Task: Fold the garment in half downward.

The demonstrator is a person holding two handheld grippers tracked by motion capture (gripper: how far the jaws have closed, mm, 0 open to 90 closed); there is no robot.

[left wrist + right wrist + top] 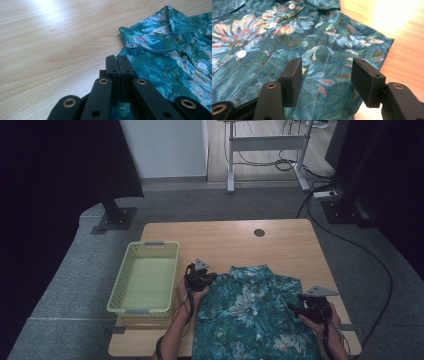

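On table (280, 237): shirt (250, 312), seemingly left-pinched.

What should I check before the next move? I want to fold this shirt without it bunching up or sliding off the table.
1. Left gripper shut: ok; its jaws are pressed together at the shirt's edge, near the collar.
2. Cloth held between the left jaws: cannot tell; fabric shows below them, but the pinch itself is hidden.
3. Right gripper ready to grasp: ok; jaws open above the shirt's other side.
4. Shirt lying flat, buttoned front up: ok; buttons face up.
5. Shirt fully on the table: not ok; its lower part runs to the near edge and out of the high view.
6. Basket out of the way: ok; it stands beside the shirt, apart from it.
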